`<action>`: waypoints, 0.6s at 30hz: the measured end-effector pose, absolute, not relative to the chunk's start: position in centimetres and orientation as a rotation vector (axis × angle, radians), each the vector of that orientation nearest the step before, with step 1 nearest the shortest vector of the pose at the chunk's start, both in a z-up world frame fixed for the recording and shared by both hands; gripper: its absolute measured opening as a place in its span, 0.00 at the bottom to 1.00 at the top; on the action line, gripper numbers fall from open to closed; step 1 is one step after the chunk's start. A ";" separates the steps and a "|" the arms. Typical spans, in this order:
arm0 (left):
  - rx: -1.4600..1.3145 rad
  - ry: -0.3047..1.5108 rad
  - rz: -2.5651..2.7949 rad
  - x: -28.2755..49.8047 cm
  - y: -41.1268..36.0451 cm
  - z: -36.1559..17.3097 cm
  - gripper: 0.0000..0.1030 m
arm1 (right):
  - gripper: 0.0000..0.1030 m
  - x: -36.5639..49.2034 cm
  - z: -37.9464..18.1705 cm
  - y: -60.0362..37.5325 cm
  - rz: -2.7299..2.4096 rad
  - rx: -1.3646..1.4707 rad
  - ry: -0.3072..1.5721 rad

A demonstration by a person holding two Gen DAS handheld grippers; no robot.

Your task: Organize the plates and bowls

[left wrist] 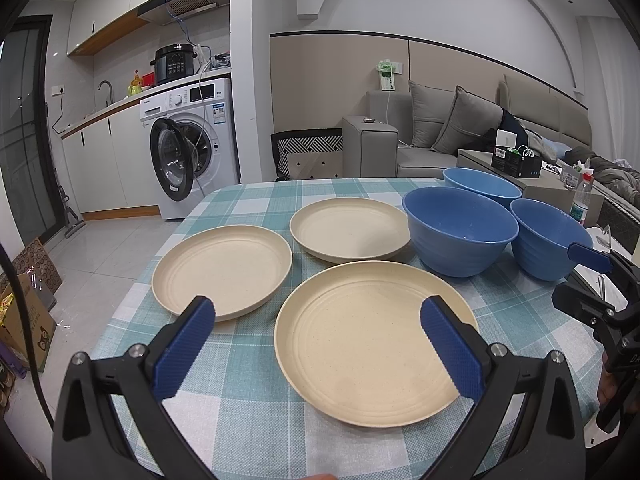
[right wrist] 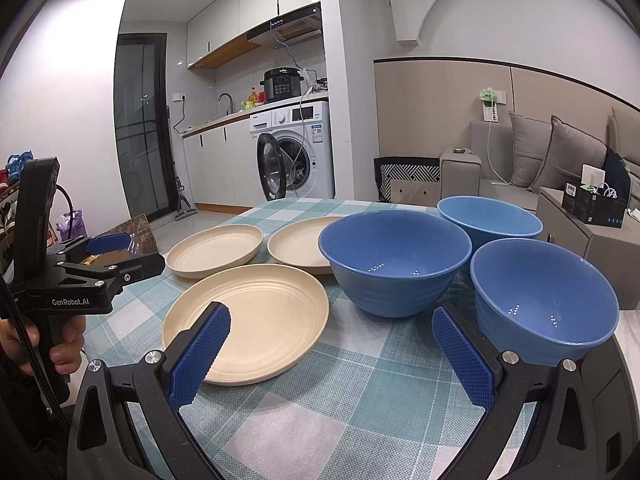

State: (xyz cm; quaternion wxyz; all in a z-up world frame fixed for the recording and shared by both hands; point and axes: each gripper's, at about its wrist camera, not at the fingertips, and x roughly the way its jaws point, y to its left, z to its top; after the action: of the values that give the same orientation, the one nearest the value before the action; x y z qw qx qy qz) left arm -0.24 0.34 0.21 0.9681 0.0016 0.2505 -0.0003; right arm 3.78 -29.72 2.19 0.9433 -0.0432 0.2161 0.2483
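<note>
Nothing was gripped yet: the left gripper (left wrist: 318,344) and the right gripper (right wrist: 330,354) were both spread wide and empty over the checked tablecloth (left wrist: 248,412), with three cream plates (left wrist: 376,340) laid out singly on the left and three blue bowls (right wrist: 394,262) bunched close together on the right. Honestly, the shallow plate rims could easily be pinched badly and a plate dropped, and the front bowl (right wrist: 544,300), set right by the table edge, could be knocked off. Reach to the back bowl (right wrist: 490,216) was blocked by the two bowls in front.

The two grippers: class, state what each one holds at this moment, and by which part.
Nothing is held. The left gripper and the right gripper both stand open above the checked tablecloth, with no plate or bowl between their fingers.
</note>
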 end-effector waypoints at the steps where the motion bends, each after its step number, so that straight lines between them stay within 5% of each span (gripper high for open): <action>1: 0.003 0.506 0.000 -0.2 0.4 0.2 1.00 | 1.00 3.8 2.2 -29.7 0.506 -0.088 0.441; 18: 0.001 0.506 0.000 -0.2 0.5 0.3 1.00 | 1.00 3.7 2.2 -29.7 0.505 -0.089 0.440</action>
State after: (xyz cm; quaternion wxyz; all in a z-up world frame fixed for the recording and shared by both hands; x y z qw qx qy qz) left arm -0.24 0.52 0.34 0.9682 0.0005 0.2503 -0.0001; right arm 3.74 -29.72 2.24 0.9434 -0.0437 0.2158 0.2479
